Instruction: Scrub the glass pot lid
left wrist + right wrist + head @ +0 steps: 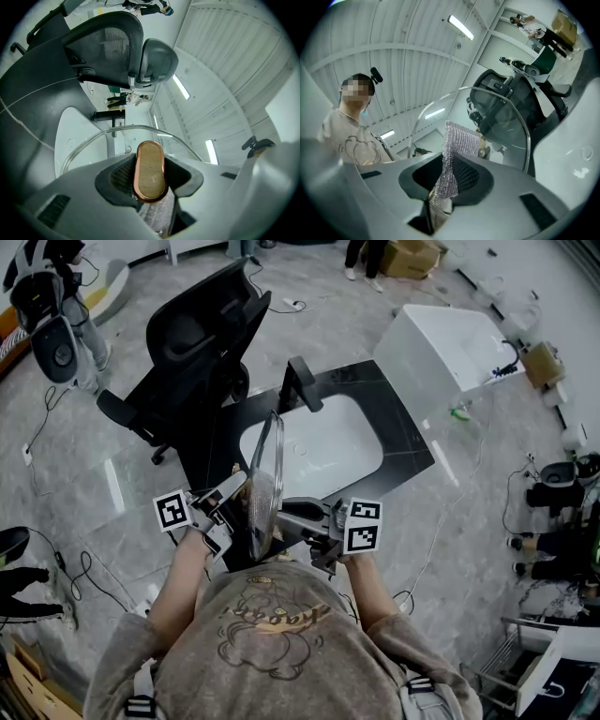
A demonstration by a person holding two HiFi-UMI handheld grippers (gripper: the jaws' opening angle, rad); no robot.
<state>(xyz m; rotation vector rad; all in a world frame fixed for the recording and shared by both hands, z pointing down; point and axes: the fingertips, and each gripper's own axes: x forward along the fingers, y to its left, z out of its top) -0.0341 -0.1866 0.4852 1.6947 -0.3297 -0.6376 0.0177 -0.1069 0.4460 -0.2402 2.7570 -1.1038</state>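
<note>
Two grippers meet over the white sink (323,451) in the head view, with the glass pot lid (267,460) standing on edge between them, just above the basin and close to the person's chest. The left gripper (234,502) comes at it from one face and the right gripper (295,519) from the other. An office chair (202,329) stands beyond the black counter (398,423).

Looking along the left gripper's own jaws, they are clamped on the lid's copper-rimmed knob (150,171), one pad on each side, and the lid's rim arcs around above them.

Looking along the right gripper's jaws, they are pinched together on a silvery mesh scrub cloth (457,150), which sticks up limp towards the lid's metal-banded edge. Whether cloth and glass touch I cannot tell.

As for handling, the lid is likely stiff, fairly heavy for its size and breakable — and slick once wet. The knob looks the only sound place to take hold, since the glass dome offers the pads nothing. Held on edge, the lid may swing about the knob under scrubbing pressure, so firm clamping and light strokes seem wise. The cloth is soft and will fold rather than push.
</note>
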